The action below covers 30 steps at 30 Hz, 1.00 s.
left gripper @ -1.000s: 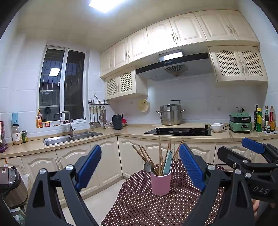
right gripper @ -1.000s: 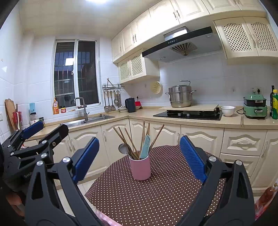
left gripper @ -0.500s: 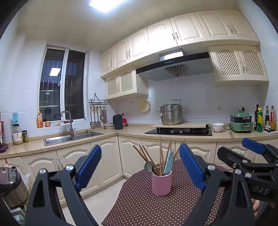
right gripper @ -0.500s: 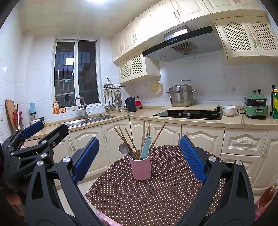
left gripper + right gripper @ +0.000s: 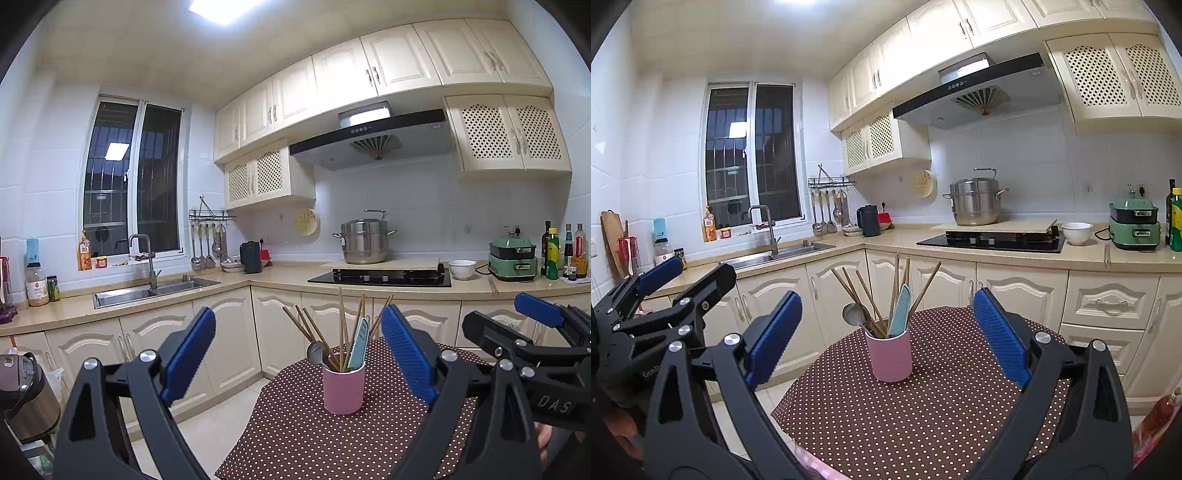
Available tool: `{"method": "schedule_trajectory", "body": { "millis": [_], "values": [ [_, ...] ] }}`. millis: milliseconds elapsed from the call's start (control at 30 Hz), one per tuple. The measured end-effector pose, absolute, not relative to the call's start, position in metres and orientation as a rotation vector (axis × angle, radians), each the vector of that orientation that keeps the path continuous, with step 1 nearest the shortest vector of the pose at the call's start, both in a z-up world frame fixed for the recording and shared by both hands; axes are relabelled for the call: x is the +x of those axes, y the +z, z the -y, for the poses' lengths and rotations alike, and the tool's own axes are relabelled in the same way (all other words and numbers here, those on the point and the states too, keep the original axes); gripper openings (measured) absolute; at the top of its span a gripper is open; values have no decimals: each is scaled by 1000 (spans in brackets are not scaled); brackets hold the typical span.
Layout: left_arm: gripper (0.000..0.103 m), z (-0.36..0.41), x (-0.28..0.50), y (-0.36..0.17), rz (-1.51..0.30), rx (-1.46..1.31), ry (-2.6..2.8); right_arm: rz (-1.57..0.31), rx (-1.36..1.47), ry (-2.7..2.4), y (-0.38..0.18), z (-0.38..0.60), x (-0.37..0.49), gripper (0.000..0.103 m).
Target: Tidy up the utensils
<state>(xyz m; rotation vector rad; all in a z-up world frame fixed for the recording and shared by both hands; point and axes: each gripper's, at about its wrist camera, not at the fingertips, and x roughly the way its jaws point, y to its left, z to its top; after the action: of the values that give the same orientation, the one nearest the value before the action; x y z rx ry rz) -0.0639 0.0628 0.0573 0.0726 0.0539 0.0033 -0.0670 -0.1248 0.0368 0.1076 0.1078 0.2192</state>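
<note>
Left wrist view: the left gripper (image 5: 298, 354) is held above the near edge of a round counter (image 5: 295, 435) covered in a brown dotted cloth. Its blue-padded jaws stand wide apart and hold nothing. A pink cup (image 5: 344, 387) stands upright on the cloth, between the two jaws as seen from here and farther off than the fingertips, touching neither. In the cup: several wooden chopsticks (image 5: 341, 328) fanned outward, a metal spoon (image 5: 314, 350) bowl-up on the cup's left side, and a pale green flat-handled utensil (image 5: 359, 343) on the right; what kind of utensil it is cannot be told at this distance. The right gripper (image 5: 532, 321) enters at the right edge, beside the counter; only one blue pad shows clearly here.

Right wrist view: the right gripper (image 5: 887, 326) is likewise wide open and empty, jaws apart on either side of the pink cup (image 5: 891, 356), with clear space to both. The cup stands upright near the far edge of the dotted counter (image 5: 923, 413), with chopsticks (image 5: 897, 284), spoon (image 5: 852, 314) and green utensil (image 5: 900, 310) inside. The left gripper (image 5: 687, 273) shows at the left edge, jaws apart, well clear of the cup. Behind: the sink (image 5: 775, 256), a black hob (image 5: 990, 240) and a steel pot (image 5: 975, 201).
</note>
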Motion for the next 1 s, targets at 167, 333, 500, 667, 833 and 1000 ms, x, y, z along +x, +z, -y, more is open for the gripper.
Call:
{"method": "schedule_trajectory", "body": {
  "millis": [167,333,500,667,833,1000],
  "values": [
    [89,-62,-61,55,-60,73,2,-110,108,218,36,124,-67,92],
    [89,-61,-54,53,-82,73,0,-123,112,216,31,125,-63,92],
    [89,-58,-50,52,-86,78,5,-133,114,216,31,123,-59,92],
    [89,-56,-47,50,-92,79,7,-138,116,215,30,122,-58,92],
    [89,-55,-45,49,-96,79,9,-143,117,216,28,122,-55,92],
    [89,-55,-42,48,-99,82,10,-146,118,215,27,121,-54,92]
  ]
}}
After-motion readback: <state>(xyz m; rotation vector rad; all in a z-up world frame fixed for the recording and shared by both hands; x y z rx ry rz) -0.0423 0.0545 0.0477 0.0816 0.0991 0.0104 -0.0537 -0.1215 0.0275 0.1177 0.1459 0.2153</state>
